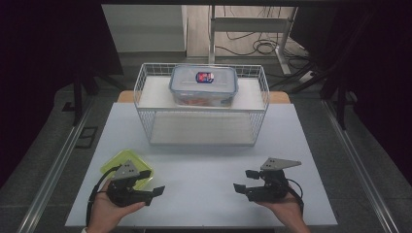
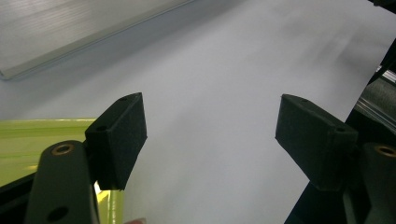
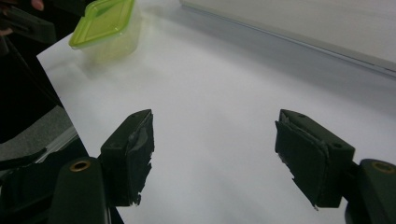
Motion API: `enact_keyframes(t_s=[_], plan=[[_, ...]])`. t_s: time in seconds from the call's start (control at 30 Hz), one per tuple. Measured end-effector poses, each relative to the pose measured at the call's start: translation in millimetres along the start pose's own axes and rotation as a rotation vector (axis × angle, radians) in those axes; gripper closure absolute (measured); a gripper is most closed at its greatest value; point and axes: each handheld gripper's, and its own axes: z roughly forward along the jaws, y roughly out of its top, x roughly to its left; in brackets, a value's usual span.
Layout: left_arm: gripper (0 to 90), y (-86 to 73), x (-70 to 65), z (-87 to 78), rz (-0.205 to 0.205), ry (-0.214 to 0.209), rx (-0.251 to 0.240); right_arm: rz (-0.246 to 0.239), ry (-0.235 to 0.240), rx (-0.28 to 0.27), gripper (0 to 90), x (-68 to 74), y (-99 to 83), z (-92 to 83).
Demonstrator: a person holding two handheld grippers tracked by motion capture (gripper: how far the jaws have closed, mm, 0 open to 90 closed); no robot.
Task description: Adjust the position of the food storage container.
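A small container with a yellow-green lid [image 1: 112, 164] sits at the table's front left, and my left gripper [image 1: 151, 182] lies just right of it and partly over it. The left jaws stand wide apart with bare table between them [image 2: 210, 135], and the green lid [image 2: 28, 140] is beside the left jaw. My right gripper [image 1: 245, 180] is held low at the front right, open and holding nothing [image 3: 215, 149]. From the right gripper view the green container [image 3: 106, 23] stands far off across the table.
A white wire rack [image 1: 155, 94] stands at the back of the white table [image 1: 204, 170]. On its upper shelf is a clear box with a blue-edged lid [image 1: 204, 85] and something red inside. Cables and a desk frame lie on the floor behind.
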Motion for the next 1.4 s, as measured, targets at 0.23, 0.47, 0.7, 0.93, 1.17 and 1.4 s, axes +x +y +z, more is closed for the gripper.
enact_keyframes(t_s=[0.23, 0.47, 0.7, 0.93, 1.17, 1.4], plan=[[24.5, -2.7, 6.9, -10.7, -0.022, 0.012, -0.007, 0.009, -0.004, 0.006, 27.8, -0.9, -1.0, -1.0], [22.8, -1.0, 24.2, -25.4, -0.063, -0.005, -0.007, 0.023, -0.018, 0.007, 26.4, -2.5, -1.3, 0.3], [22.2, -17.0, 51.9, -62.2, -0.099, 0.044, 0.03, 0.032, -0.019, 0.021, 26.4, -5.3, -1.8, 0.8], [31.0, -41.7, 59.3, -74.5, -0.12, 0.082, 0.094, 0.026, -0.013, 0.036, 26.4, -5.0, -1.8, 5.8], [51.8, -62.8, 58.5, -66.7, -0.134, 0.086, 0.226, 0.021, -0.009, 0.053, 26.4, -3.1, -0.3, 11.9], [68.7, -65.7, 52.5, -47.8, -0.079, 0.087, 0.312, 0.029, -0.01, 0.057, 26.3, -4.6, -0.8, 11.5]])
